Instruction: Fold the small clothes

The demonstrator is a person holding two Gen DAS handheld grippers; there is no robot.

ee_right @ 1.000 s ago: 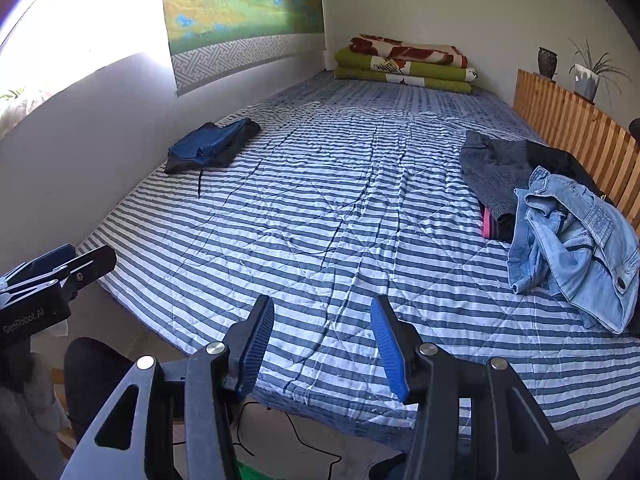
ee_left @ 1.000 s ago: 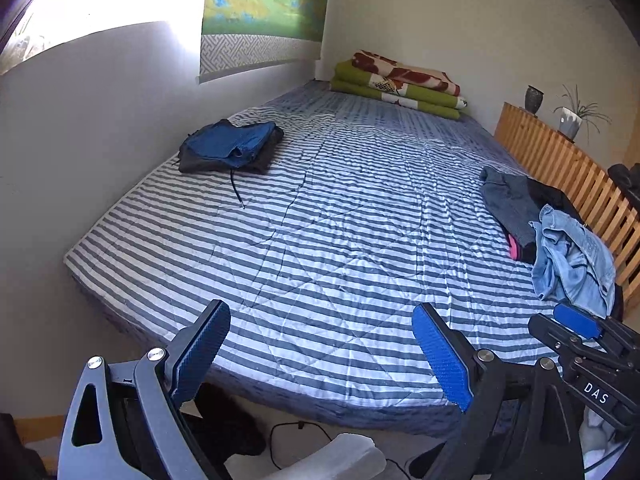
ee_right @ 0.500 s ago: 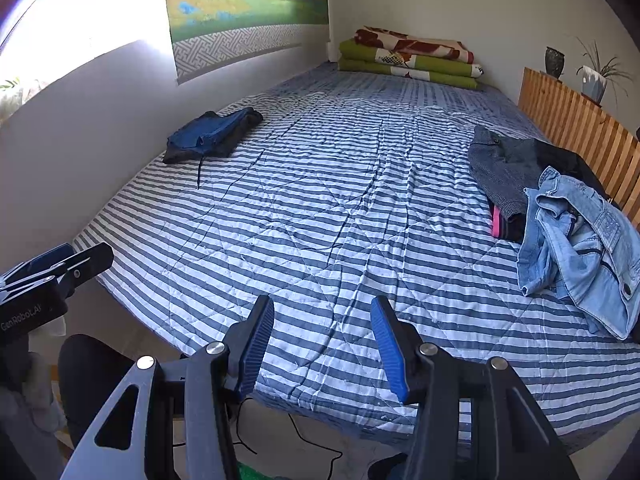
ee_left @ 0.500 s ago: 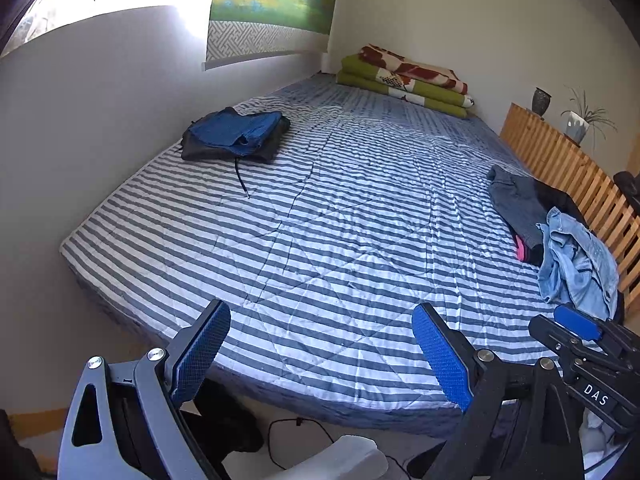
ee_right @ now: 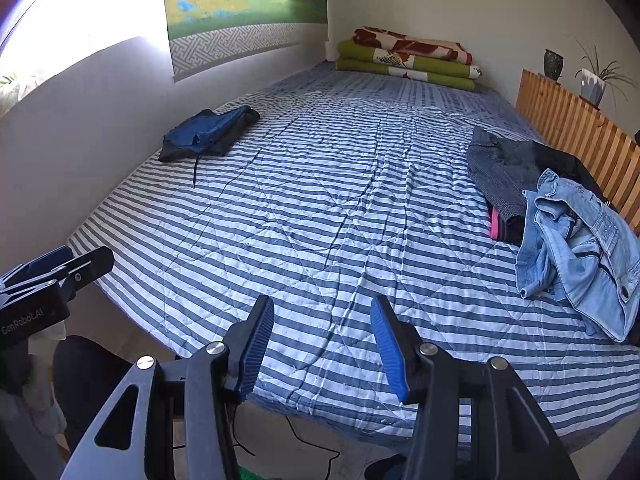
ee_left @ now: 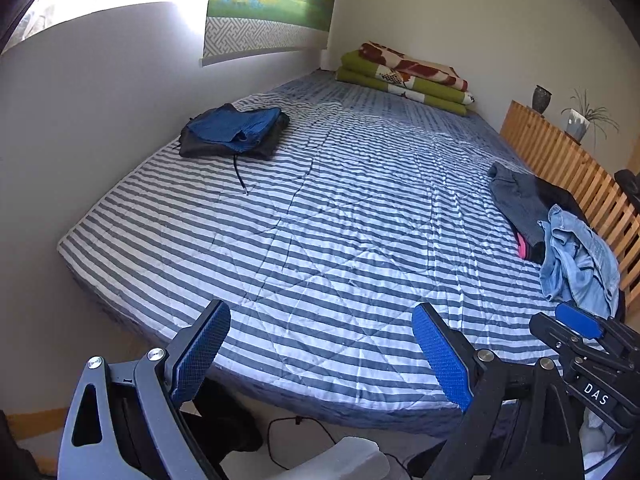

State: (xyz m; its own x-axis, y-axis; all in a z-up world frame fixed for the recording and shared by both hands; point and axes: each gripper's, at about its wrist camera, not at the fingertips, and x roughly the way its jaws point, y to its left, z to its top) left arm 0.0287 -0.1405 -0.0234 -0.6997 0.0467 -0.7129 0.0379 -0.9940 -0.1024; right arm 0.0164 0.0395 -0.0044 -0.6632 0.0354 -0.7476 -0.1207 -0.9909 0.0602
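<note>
A pile of unfolded clothes lies at the bed's right side: light blue denim (ee_right: 576,256) (ee_left: 576,260) in front, a dark grey garment (ee_right: 504,172) (ee_left: 516,200) behind it, a pink edge between. A folded blue and black garment (ee_left: 236,130) (ee_right: 208,132) with a loose cord rests near the left wall. My left gripper (ee_left: 320,344) hangs open over the bed's near edge, nothing between its fingers. My right gripper (ee_right: 322,340) is open too, empty, above the near edge. Each gripper shows at the edge of the other's view.
The blue-and-white striped quilt (ee_right: 340,208) covers the bed. Folded green and red blankets (ee_right: 408,58) are stacked at the far end. A wooden slatted rail (ee_right: 576,128) runs along the right, with a vase and a potted plant. Cables lie on the floor below.
Both views have shifted slightly, so the bed sits a little lower and nearer in frame. Both grippers stay open and empty. The clothes have not moved.
</note>
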